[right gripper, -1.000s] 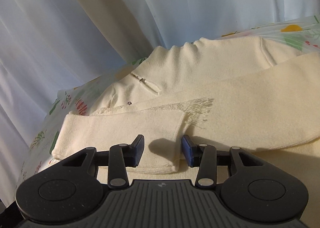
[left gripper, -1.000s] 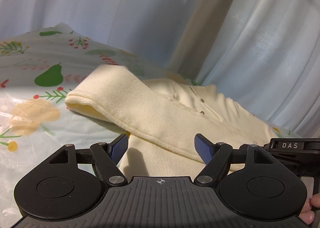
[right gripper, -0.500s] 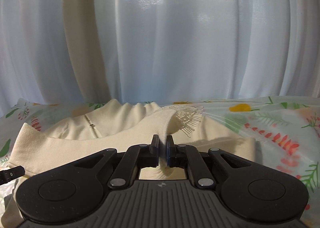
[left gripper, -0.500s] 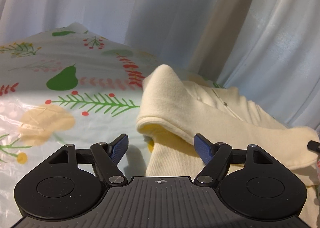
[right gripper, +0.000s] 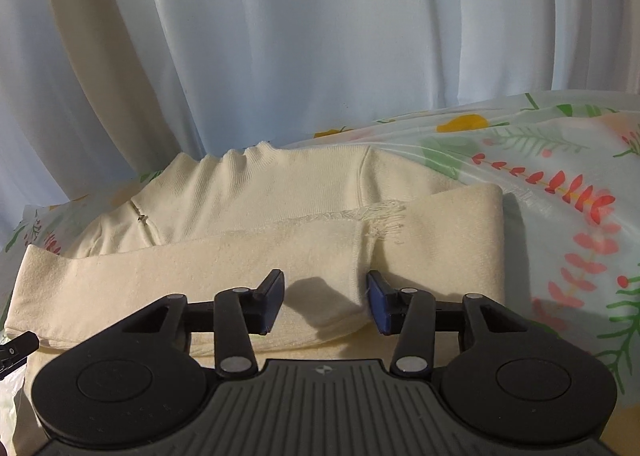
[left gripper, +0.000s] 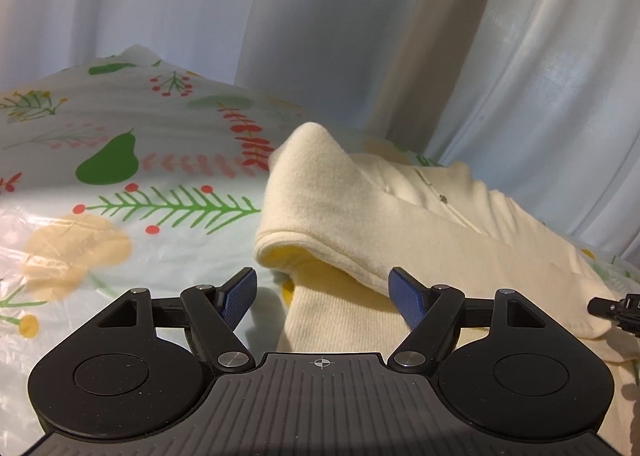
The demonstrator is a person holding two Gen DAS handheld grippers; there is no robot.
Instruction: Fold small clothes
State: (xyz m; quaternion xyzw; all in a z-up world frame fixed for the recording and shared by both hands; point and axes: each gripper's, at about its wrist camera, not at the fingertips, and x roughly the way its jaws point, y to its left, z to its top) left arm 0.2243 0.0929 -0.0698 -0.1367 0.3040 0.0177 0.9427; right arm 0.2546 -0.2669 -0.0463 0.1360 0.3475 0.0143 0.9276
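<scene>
Done: both sleeves lie across the cream sweater (right gripper: 248, 191)
Left: body fold
Left gripper (left gripper: 322, 296): jaws wide, empty
Right gripper (right gripper: 326, 302): jaws opening, pads off the cuff (right gripper: 340, 288)

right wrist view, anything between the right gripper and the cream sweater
Nothing visible does. The right gripper has its jaws opening directly over the cream sweater, with the folded sleeve end between its fingers and no other object in the gap.

Left gripper (left gripper: 322, 296) jaws apart over cream sweater (left gripper: 400, 215); floral tablecloth (left gripper: 120, 215), seemingly plastic.
</scene>
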